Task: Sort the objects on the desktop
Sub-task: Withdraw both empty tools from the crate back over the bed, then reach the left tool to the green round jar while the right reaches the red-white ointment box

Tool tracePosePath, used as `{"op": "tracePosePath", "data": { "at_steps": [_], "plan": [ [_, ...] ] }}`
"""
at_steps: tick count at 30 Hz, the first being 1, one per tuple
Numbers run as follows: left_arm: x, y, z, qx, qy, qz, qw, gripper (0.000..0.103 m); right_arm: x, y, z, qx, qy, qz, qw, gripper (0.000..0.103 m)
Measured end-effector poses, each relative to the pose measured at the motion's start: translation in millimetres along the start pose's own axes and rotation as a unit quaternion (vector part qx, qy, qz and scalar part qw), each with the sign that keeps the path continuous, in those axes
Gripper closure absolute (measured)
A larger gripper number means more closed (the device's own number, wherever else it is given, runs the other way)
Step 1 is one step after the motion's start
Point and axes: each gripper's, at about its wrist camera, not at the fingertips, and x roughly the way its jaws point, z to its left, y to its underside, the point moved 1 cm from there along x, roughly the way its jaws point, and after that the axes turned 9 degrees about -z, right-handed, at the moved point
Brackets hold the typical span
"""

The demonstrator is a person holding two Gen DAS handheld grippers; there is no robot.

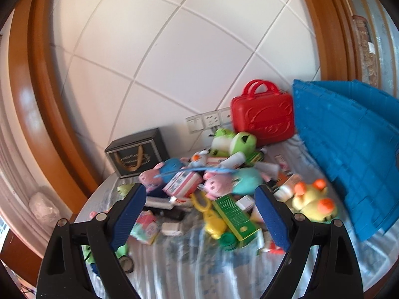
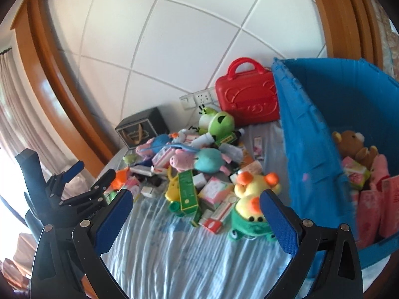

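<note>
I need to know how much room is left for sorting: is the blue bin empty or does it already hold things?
Not empty. The blue bin already holds a brown teddy bear and pink packages, seen from the right wrist.

Each gripper had two black plastic arms with long cut-out holes. The left gripper [image 1: 200,195] and right gripper [image 2: 195,201] had fingers [image 1: 129,206] with bumpy blue pads. Round silver screws [image 2: 84,222] sat at the joints.

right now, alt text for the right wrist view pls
The open right hand-held gripper hovers empty above a striped cloth, aimed at a yellow duck plush at the near edge of a heap of toys and small boxes. A blue bin on the right holds a brown teddy bear.
</note>
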Motion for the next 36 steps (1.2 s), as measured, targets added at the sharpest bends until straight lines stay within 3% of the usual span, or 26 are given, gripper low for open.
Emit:
{"op": "tracePosePath", "data": {
  "at_steps": [7, 14, 23, 30, 36],
  "plan": [
    [14, 36, 57, -0.004, -0.018, 0.022, 0.9996, 0.014, 37, 24, 41, 0.003, 0.008, 0.022, 1.0, 0.0],
    [28, 50, 66, -0.009, -0.011, 0.023, 0.9996, 0.014, 66, 49, 65, -0.022, 0.012, 0.051, 0.998, 0.0],
    [44, 67, 63, -0.023, -0.011, 0.036, 0.999, 0.014, 100, 81, 32, -0.019, 0.027, 0.114, 0.993, 0.0],
    [62, 77, 47, -0.016, -0.011, 0.044, 0.9989, 0.014, 117, 87, 5, -0.007, 0.034, 0.135, 0.99, 0.0],
    [78, 97, 27, -0.011, 0.021, 0.057, 0.9981, 0.014, 151, 115, -6, 0.001, 0.018, 0.185, 0.983, 0.0]
  ]
}}
